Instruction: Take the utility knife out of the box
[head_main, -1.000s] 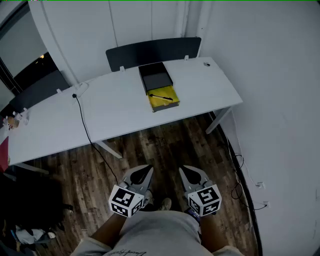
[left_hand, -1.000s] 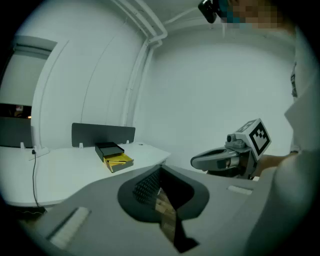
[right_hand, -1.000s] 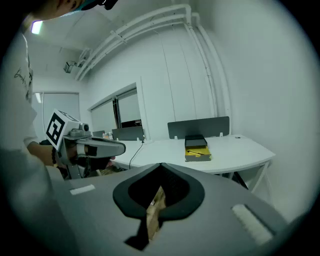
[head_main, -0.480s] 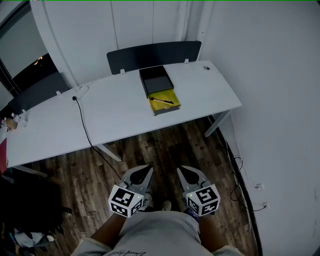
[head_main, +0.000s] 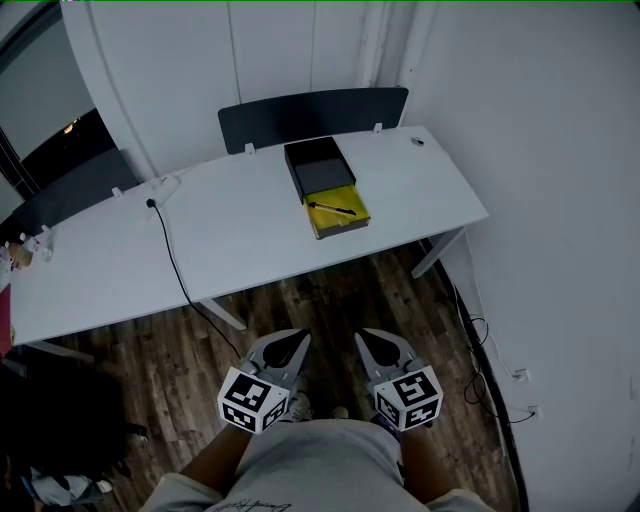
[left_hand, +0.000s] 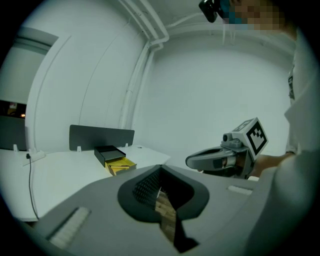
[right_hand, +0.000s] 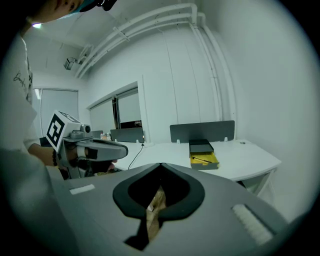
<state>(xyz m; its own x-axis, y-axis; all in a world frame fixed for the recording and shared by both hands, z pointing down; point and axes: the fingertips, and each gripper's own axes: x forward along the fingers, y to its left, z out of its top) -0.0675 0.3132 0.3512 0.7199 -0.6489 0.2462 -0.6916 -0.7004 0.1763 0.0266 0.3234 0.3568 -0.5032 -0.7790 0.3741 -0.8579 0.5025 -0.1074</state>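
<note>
On the white desk (head_main: 240, 215) lies an open box, its yellow tray (head_main: 340, 214) pulled out from a black sleeve (head_main: 318, 165). The utility knife (head_main: 331, 208), thin and dark, rests across the yellow tray. Both grippers hang low in front of the person, over the wooden floor and well short of the desk. My left gripper (head_main: 287, 342) and right gripper (head_main: 375, 340) are shut and empty, side by side. The box (left_hand: 119, 165) shows far off in the left gripper view, past my left gripper (left_hand: 160, 168). In the right gripper view the box (right_hand: 204, 159) lies beyond my right gripper (right_hand: 160, 165).
A black cable (head_main: 172, 255) runs across the desk and down to the floor. A dark partition panel (head_main: 312, 112) stands behind the box. The white wall closes the right side, with cables (head_main: 482, 350) on the floor beside it. A dark bag (head_main: 55, 420) sits at the lower left.
The desk and box have slid slightly down and right in the head view as the person steps closer. Both grippers stay shut and keep their place before the body.
</note>
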